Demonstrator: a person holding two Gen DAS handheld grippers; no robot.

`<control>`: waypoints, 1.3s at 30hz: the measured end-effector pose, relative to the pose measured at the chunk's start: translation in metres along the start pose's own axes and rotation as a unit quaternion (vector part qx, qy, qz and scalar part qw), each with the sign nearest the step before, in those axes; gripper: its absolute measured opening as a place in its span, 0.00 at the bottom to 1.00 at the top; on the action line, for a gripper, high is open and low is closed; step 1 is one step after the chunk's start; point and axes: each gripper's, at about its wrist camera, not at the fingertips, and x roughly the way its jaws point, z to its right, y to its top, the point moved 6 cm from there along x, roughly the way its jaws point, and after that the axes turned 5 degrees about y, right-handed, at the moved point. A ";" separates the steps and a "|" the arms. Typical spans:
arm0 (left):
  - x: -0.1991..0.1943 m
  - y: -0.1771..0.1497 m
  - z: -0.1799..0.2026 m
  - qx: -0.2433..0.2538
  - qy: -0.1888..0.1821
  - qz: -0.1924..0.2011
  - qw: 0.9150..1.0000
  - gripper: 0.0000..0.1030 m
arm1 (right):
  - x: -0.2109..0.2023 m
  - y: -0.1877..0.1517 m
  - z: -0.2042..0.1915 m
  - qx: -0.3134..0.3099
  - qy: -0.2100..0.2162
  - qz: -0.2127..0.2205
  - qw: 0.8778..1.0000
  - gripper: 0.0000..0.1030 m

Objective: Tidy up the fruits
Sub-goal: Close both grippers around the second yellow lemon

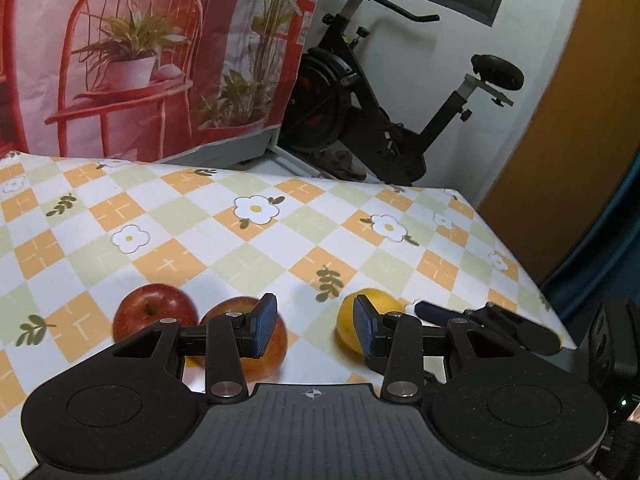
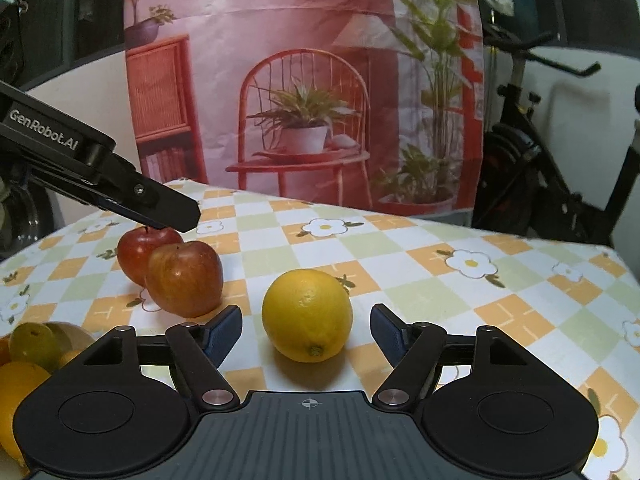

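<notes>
Two red apples (image 1: pixel 154 308) (image 1: pixel 276 340) lie side by side on the checked tablecloth; they also show in the right wrist view (image 2: pixel 185 278) (image 2: pixel 134 250). A yellow lemon (image 2: pixel 308 314) lies to their right, also in the left wrist view (image 1: pixel 346 320). My left gripper (image 1: pixel 316 328) is open and empty, above the gap between the near apple and the lemon. My right gripper (image 2: pixel 306 330) is open with its fingers either side of the lemon, not touching it. The right gripper's fingers (image 1: pixel 500 322) show at the right of the left wrist view.
A bowl (image 2: pixel 70 330) with a green citrus (image 2: pixel 34 344) and oranges (image 2: pixel 18 388) stands at the near left. A printed backdrop (image 2: pixel 304 80) hangs behind the table. An exercise bike (image 1: pixel 380 112) stands beyond the far edge. The table's right edge (image 1: pixel 516 248) is close.
</notes>
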 end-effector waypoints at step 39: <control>0.065 -0.003 0.026 0.005 -0.076 -0.064 0.995 0.38 | 0.022 -0.002 0.014 0.045 0.054 -0.051 0.996 0.51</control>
